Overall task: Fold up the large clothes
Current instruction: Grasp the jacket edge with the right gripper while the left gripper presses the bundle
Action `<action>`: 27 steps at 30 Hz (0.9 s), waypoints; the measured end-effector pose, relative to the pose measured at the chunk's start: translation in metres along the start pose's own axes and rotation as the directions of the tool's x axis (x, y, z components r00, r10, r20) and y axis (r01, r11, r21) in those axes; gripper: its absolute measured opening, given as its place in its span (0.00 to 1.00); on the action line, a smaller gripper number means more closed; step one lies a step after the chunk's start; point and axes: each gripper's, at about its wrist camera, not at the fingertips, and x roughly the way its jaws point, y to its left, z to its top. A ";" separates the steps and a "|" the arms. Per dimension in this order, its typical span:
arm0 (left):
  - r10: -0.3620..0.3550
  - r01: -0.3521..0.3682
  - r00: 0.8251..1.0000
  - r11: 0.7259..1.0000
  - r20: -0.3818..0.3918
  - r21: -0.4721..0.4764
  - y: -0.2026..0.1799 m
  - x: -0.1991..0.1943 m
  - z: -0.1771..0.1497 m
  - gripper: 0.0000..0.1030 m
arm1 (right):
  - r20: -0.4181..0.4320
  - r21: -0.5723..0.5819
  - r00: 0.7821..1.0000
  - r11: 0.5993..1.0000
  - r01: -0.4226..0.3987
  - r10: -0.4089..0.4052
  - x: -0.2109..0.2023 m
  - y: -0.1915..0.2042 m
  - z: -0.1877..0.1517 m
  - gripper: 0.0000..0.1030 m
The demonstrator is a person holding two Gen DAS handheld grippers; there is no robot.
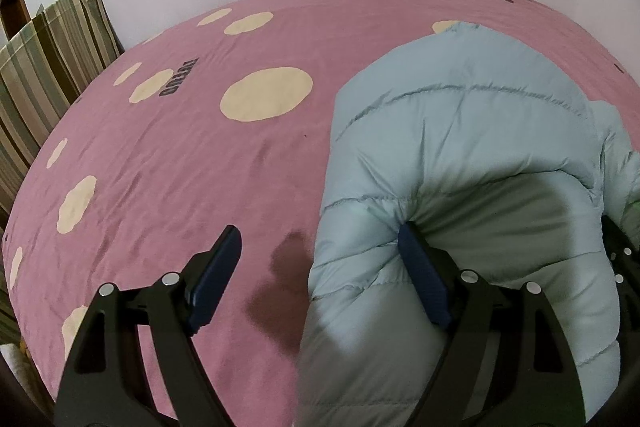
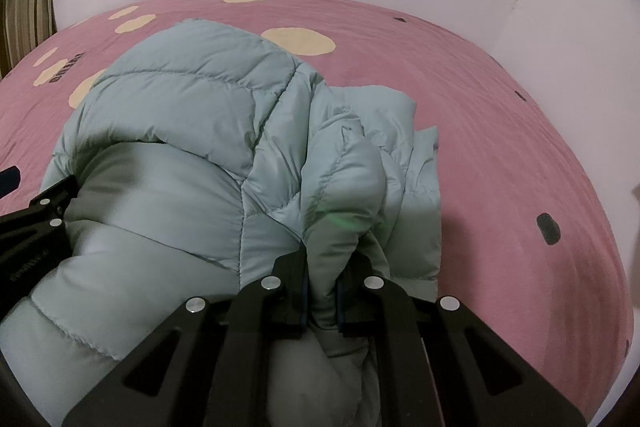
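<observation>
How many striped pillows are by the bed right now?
2: striped pillows stand side by side against the wall at the bed's left edge. More may be hidden out of frame.

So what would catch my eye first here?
Probably the puffy pale-blue jacket heaped in the middle of the pink bedspread with cream spots. Next, the right gripper, its black fingers pinching a fold at the jacket's near edge, while the left gripper gapes wide beside it.
</observation>
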 end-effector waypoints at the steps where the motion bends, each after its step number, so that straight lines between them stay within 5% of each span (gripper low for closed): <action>1: 0.002 -0.002 1.000 1.000 0.004 0.000 0.000 0.000 0.000 0.79 | -0.001 0.000 1.000 1.000 0.000 0.000 0.000 0.000 0.000 0.08; 15: -0.013 0.011 0.999 0.999 0.050 0.033 0.007 -0.011 -0.001 0.82 | 0.019 0.006 1.000 1.000 0.015 -0.015 -0.011 0.005 0.000 0.10; 27: -0.065 0.065 0.998 0.998 0.016 -0.025 0.044 -0.029 0.006 0.86 | 0.023 0.043 1.000 0.999 -0.015 0.014 -0.035 -0.009 0.003 0.20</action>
